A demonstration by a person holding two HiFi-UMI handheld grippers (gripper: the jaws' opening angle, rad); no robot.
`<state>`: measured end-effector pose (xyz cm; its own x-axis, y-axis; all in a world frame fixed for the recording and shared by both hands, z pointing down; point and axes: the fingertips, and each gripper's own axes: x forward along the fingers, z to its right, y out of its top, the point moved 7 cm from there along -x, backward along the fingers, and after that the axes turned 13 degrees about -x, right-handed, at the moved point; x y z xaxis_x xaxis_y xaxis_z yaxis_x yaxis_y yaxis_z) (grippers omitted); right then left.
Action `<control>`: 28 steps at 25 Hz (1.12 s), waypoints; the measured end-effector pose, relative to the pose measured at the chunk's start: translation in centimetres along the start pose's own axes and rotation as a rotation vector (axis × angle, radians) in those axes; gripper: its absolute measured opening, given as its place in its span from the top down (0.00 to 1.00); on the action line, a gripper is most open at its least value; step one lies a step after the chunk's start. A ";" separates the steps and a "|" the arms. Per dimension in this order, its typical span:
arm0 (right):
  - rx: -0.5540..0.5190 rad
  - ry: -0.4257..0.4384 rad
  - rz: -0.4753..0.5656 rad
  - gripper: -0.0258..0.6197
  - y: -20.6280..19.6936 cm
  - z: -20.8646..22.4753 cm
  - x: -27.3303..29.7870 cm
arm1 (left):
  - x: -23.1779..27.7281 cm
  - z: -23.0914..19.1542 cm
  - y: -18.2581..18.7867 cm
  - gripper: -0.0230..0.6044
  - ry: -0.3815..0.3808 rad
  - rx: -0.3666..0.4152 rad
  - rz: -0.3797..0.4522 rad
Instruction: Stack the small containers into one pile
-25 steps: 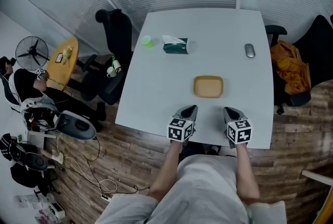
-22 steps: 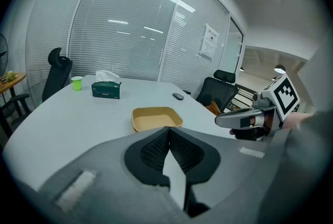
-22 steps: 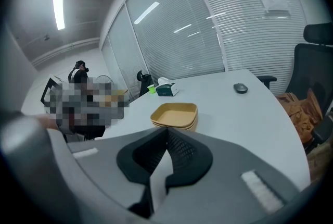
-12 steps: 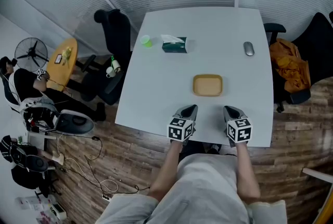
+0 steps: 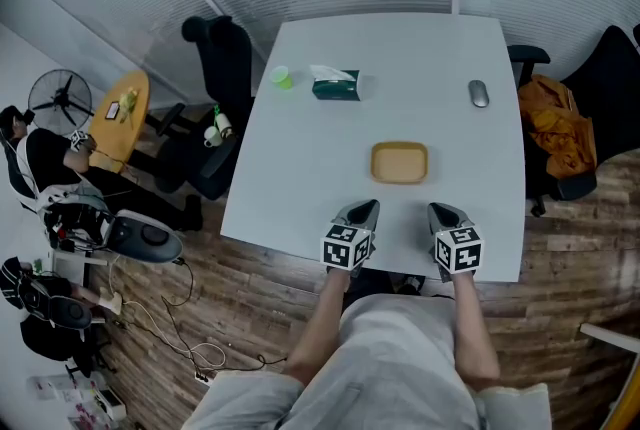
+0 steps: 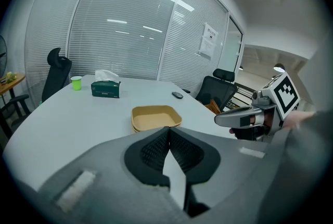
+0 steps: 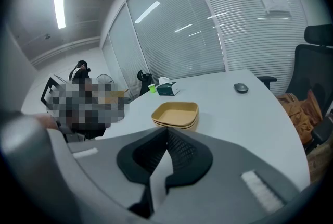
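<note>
A pile of shallow tan square containers (image 5: pixel 400 164) rests on the white table (image 5: pixel 300 168), nested one in another; it also shows as the tan pile (image 6: pixel 155 117) in the left gripper view and the tan pile (image 7: pixel 176 114) in the right gripper view. My left gripper (image 5: pixel 366 209) sits near the table's front edge, just left of and nearer than the pile, jaws together and empty. My right gripper (image 5: pixel 441 212) sits beside it on the right, jaws likewise together with nothing between them. In each gripper view the dark pads (image 6: pixel 167 145) (image 7: pixel 165 147) meet at the tips.
A green tissue box (image 5: pixel 335 84) and a small green cup (image 5: pixel 281 77) stand at the table's far left. A computer mouse (image 5: pixel 479 94) lies at the far right. Black office chairs (image 5: pixel 225 68) flank the table; glass walls with blinds stand behind.
</note>
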<state>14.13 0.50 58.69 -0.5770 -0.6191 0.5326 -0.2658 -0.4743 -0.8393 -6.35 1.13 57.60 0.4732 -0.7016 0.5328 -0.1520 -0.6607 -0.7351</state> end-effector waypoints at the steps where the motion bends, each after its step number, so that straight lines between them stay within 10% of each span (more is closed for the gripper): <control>1: 0.000 0.000 0.001 0.96 0.0 0.0 0.0 | 0.0 0.0 0.0 0.96 0.000 0.001 0.000; 28: -0.017 -0.006 -0.015 0.96 -0.5 -0.6 -0.7 | -0.4 0.2 -1.1 0.96 -0.016 -0.006 -0.008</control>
<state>14.20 1.56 58.71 -0.5684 -0.6156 0.5459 -0.2878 -0.4728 -0.8329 -6.16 2.19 58.13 0.4882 -0.6922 0.5316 -0.1537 -0.6677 -0.7284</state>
